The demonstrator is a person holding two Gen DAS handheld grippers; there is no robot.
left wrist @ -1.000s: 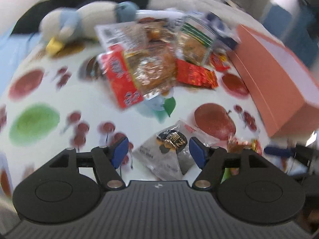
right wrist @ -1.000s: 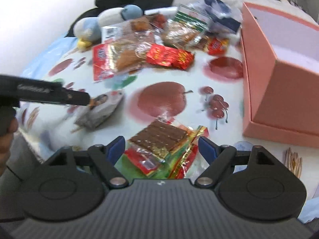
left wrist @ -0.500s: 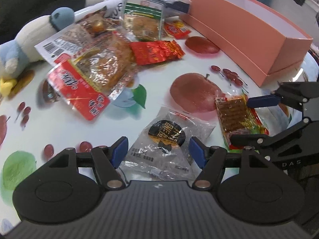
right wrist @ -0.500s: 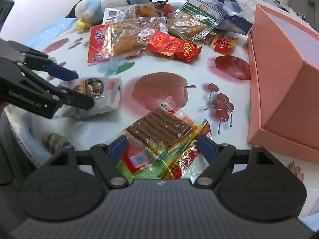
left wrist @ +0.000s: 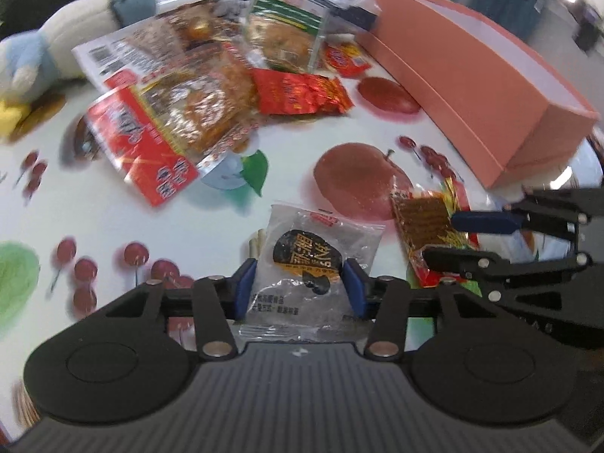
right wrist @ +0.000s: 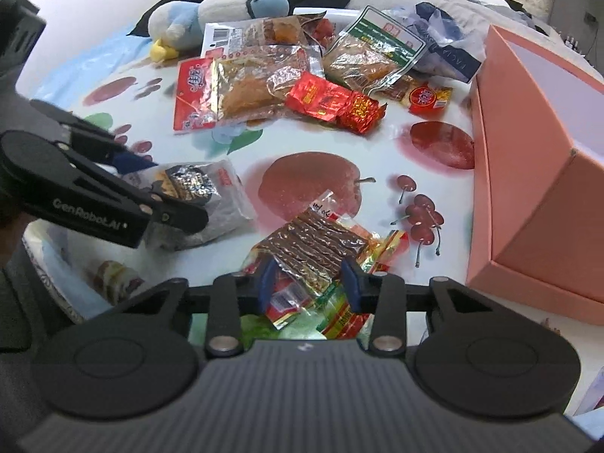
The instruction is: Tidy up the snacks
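My left gripper point(left wrist: 300, 285) is shut on a clear snack packet with a black round label point(left wrist: 307, 256), which lies on the fruit-print tablecloth point(left wrist: 211, 219). My right gripper point(right wrist: 307, 281) is shut on a packet of brown snack sticks point(right wrist: 313, 245) with red and green wrapping. The left gripper and its packet point(right wrist: 196, 188) show at the left of the right wrist view. The right gripper point(left wrist: 449, 236) shows at the right of the left wrist view, on the stick packet point(left wrist: 422, 217). An open salmon-pink box point(left wrist: 472, 71) stands to the right, also seen in the right wrist view point(right wrist: 536, 173).
A pile of snack packets lies at the back: a large red-edged packet point(right wrist: 234, 90), a red foil packet point(right wrist: 332, 102), a green-topped packet point(right wrist: 373, 53). A blue and white plush toy point(right wrist: 219, 15) sits behind them. The table edge is near my grippers.
Both grippers have closed from wide open onto their packets. The left one moved forward over the black-label packet; the right one moved down onto the stick packet.
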